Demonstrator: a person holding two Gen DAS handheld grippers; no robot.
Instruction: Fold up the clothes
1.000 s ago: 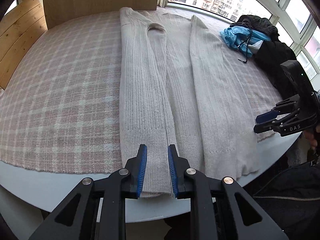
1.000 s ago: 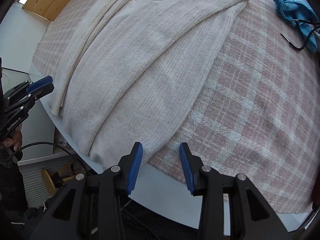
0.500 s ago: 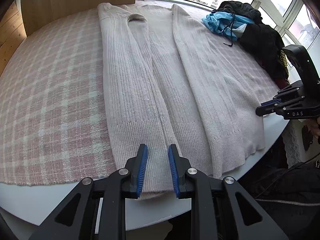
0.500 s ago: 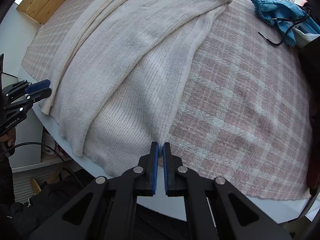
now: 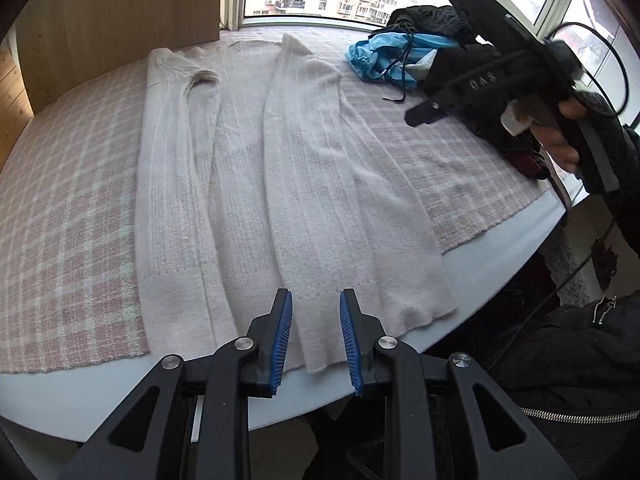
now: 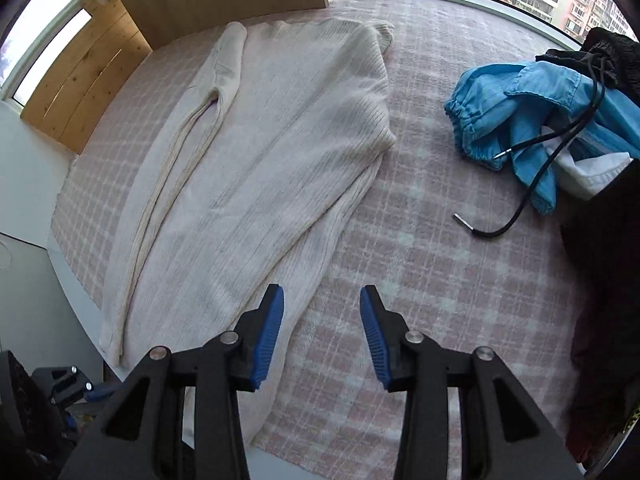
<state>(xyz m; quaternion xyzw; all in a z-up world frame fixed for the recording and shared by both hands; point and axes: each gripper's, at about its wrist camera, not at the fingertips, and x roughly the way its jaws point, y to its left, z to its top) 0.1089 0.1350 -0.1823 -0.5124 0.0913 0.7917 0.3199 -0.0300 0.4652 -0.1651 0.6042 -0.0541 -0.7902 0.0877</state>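
- Cream ribbed knit cardigan [image 5: 256, 184] lies flat, lengthwise on the pink-and-white plaid cloth [image 5: 60, 216] covering the round white table [image 5: 60, 396]; both side panels or sleeves turned in over the body, hem hanging slightly past the near table edge.
- Left gripper [image 5: 315, 336] sits at the near edge over the hem, blue pads spread, nothing between them.
- Right gripper [image 6: 322, 334] is up off the table by the cardigan's right side, jaws spread wide, empty; it hovers over plaid cloth just beside the knit edge.
- Pile of blue fabric [image 6: 520, 120] and black clothes [image 5: 432, 20] with a black drawstring cord [image 6: 516, 208] sits toward the far right edge, apart from the cardigan.
- Stage: lengthwise fold is in place; a crosswise fold looks like what is left, judging only by how it lies.
- Risks: loose knit stretches and slides, so pinching one layer only would pull the turned-in panels open; overhanging hem could drag the piece off the near edge; a pad could catch the plaid cloth along with the knit.
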